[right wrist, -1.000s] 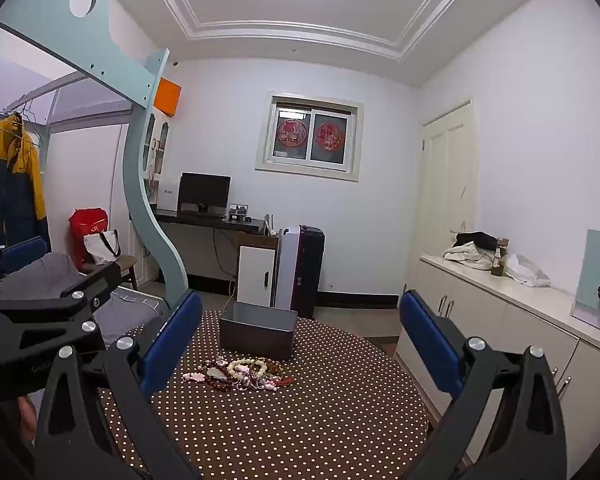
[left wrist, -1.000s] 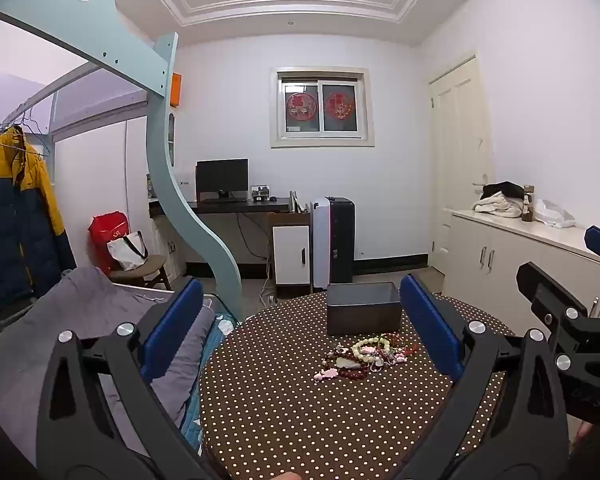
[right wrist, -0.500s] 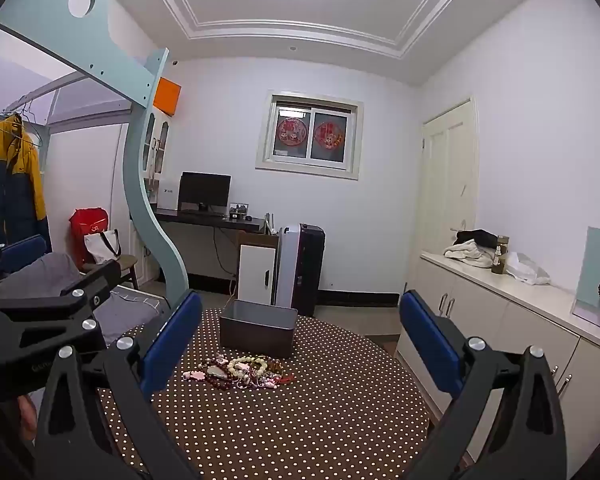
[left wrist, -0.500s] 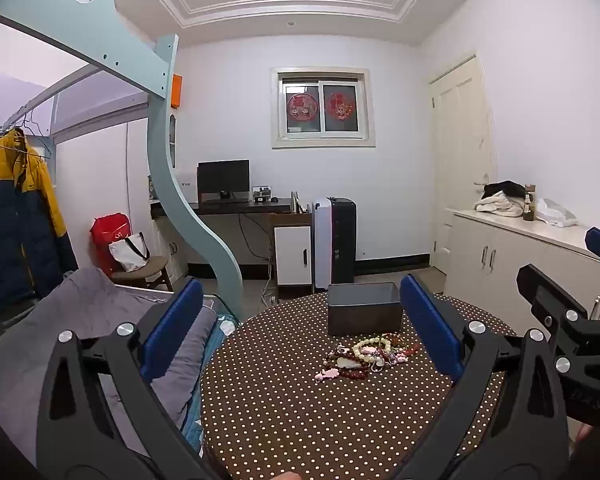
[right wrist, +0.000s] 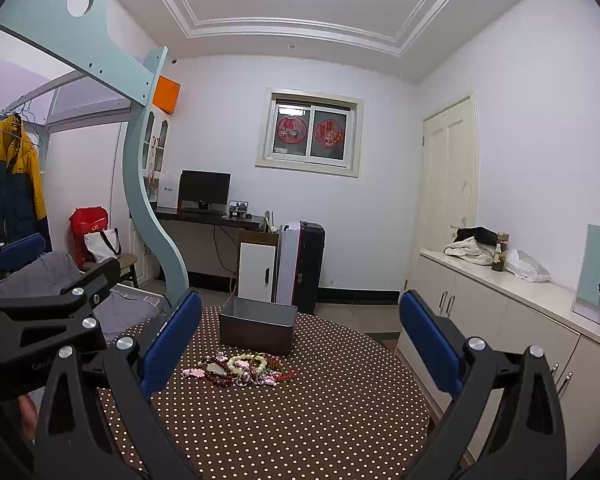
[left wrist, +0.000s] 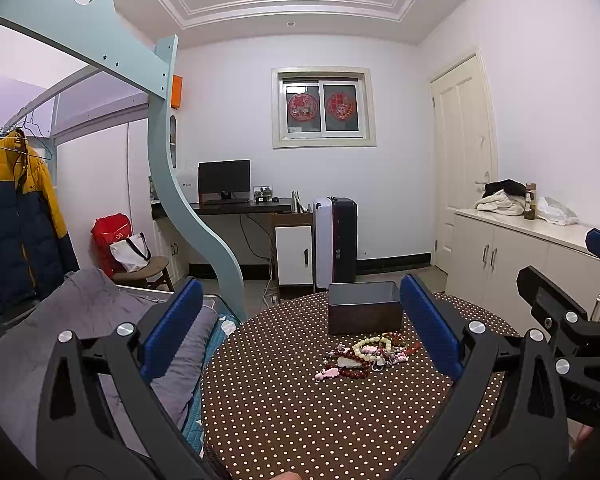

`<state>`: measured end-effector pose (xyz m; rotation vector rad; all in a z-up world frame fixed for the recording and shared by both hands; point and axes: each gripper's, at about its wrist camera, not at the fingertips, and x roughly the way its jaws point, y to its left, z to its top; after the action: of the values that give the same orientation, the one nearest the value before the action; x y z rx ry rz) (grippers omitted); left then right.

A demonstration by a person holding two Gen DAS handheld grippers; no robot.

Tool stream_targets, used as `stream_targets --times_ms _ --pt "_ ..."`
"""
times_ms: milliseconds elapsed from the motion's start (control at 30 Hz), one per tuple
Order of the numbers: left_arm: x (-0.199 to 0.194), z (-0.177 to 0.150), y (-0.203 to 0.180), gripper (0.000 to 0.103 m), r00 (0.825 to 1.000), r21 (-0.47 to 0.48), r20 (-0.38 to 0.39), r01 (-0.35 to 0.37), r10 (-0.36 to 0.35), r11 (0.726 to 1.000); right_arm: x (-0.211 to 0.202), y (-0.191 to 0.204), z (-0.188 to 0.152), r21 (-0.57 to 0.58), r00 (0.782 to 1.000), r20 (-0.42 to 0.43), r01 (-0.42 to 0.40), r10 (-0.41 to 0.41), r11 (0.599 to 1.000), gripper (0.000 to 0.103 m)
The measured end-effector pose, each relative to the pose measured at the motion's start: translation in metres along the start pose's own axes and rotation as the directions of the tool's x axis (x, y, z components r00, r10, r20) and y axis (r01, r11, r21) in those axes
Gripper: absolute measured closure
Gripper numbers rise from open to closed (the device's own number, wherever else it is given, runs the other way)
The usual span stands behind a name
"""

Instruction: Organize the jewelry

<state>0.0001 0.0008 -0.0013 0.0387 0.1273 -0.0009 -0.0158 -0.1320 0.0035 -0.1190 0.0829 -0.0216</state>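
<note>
White walls, a moulded ceiling and a small window with red paper cutouts (left wrist: pixel 323 107) frame a bedroom where a round table (left wrist: pixel 300 408) in a brown polka-dot cloth sits below both grippers. Ahead of the left gripper (left wrist: pixel 300 330), whose blue-padded fingers stand wide apart with nothing between them, a tangled pile of bead bracelets (left wrist: pixel 366 356) lies on the cloth, slightly right of centre between the fingers. Just beyond the pile stands an open dark grey box (left wrist: pixel 365 307), near it but not touching as far as can be seen. The right gripper (right wrist: pixel 300 332) is likewise spread wide and empty; from its view the bracelets (right wrist: pixel 240 370) lie ahead and left of centre, close to its left finger, with the box (right wrist: pixel 258 330) just behind them. Nothing stands between either gripper and the pile. Off to the left gripper's left are a grey quilt (left wrist: pixel 80 320) and the pale blue loft-bed post (left wrist: pixel 192 216); far ahead are a desk with a monitor (left wrist: pixel 224 179) and a suitcase (left wrist: pixel 335 236); to the right runs a cream cabinet (left wrist: pixel 532 256).
</note>
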Motion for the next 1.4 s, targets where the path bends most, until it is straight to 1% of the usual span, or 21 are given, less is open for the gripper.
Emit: stream_targets --times_ms 100,133,367,1200,1333,1400 --pt "0.0 0.0 0.0 0.006 1.0 0.001 0.001 0.0 0.0 1.0 0.0 0.003 -0.004 0.0 1.0 0.0 0.001 -0.001 1.0 0.008" --pt "0.0 -0.001 0.0 0.006 1.0 0.0 0.001 0.001 -0.001 1.0 0.002 0.004 -0.011 0.001 1.0 -0.002 0.0 0.0 1.0 0.008" --pt "-0.001 -0.001 0.005 0.006 1.0 0.002 -0.001 0.0 0.0 1.0 0.0 0.006 -0.014 0.001 1.0 -0.005 0.001 -0.001 1.0 0.007" --pt "-0.004 0.001 0.002 0.006 1.0 0.005 -0.002 0.0 0.0 1.0 -0.001 0.004 -0.011 0.007 1.0 -0.017 -0.001 0.001 1.0 0.008" --pt "0.0 -0.005 0.011 0.006 1.0 0.005 -0.006 -0.001 0.001 1.0 -0.001 0.003 -0.012 0.007 1.0 -0.018 -0.001 0.001 1.0 0.008" --pt "0.0 -0.005 0.01 0.006 1.0 0.005 -0.006 -0.002 0.002 1.0 -0.001 0.003 -0.012 0.007 1.0 -0.017 -0.002 0.002 1.0 0.008"
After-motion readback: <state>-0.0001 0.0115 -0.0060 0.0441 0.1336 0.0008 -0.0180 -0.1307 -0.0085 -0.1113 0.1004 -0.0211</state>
